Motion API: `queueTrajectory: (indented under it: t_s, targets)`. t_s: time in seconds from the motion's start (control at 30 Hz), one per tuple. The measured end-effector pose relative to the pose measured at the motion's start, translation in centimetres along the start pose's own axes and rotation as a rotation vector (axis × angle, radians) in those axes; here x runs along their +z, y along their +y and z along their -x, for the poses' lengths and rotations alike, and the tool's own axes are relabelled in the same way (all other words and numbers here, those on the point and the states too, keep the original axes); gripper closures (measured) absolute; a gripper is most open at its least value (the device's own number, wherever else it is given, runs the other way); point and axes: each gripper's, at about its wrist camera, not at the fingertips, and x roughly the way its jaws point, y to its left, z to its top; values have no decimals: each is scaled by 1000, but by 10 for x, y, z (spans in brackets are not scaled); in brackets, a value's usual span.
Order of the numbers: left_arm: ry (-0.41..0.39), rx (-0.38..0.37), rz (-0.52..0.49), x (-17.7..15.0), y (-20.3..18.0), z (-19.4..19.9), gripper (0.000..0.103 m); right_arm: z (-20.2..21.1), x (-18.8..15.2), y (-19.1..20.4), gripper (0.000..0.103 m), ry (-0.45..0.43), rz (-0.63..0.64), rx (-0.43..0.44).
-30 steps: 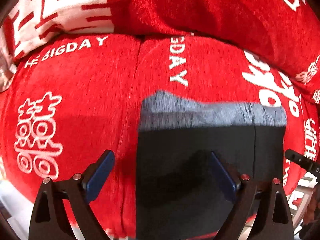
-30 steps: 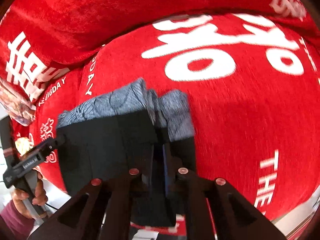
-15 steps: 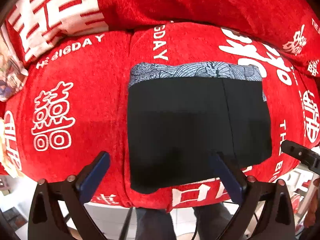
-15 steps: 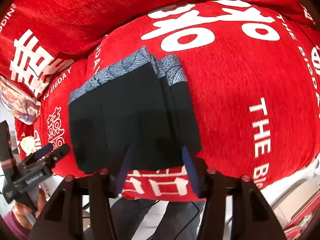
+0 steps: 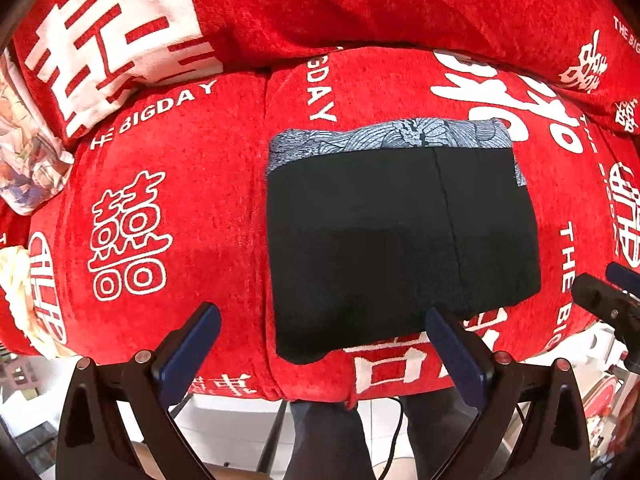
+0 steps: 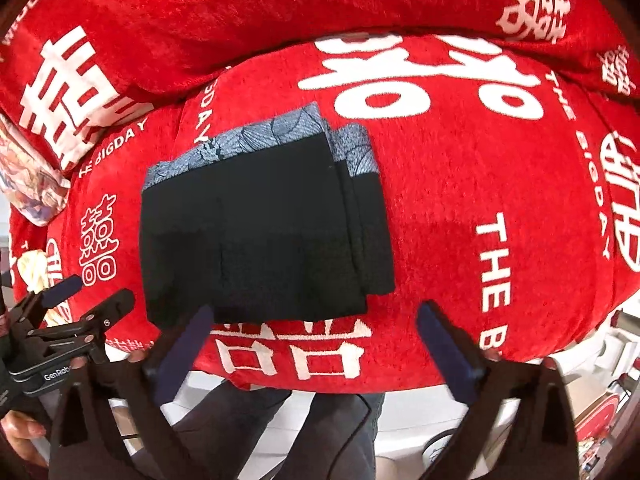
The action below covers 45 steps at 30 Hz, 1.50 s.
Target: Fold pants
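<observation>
The pants [image 5: 400, 240] lie folded into a compact black rectangle on the red cushion [image 5: 180, 184], seemingly finished, while the left gripper [image 5: 320, 344] and the right gripper [image 6: 316, 340], jaws just opened wide, hold nothing.

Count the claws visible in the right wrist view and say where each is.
2. The right claw fills the bottom edge, open, below the folded black pants. The left claw enters at the lower left, also open and empty.
</observation>
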Motion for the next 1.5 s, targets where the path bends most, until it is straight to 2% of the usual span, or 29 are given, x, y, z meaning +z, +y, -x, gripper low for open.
queueTrajectory:
  t_s: [0.17,0.57,1.5]
  targets:
    - [-25,13,6,-2,2,8,0,7,0,5,0,-26,19,-41]
    - [-55,28,13,-5,2,21,0,12,-3,20,0,32,67,-90]
    - [-54,50,4,-7,-4,24,0,19,-1,24,0,12,99,-187]
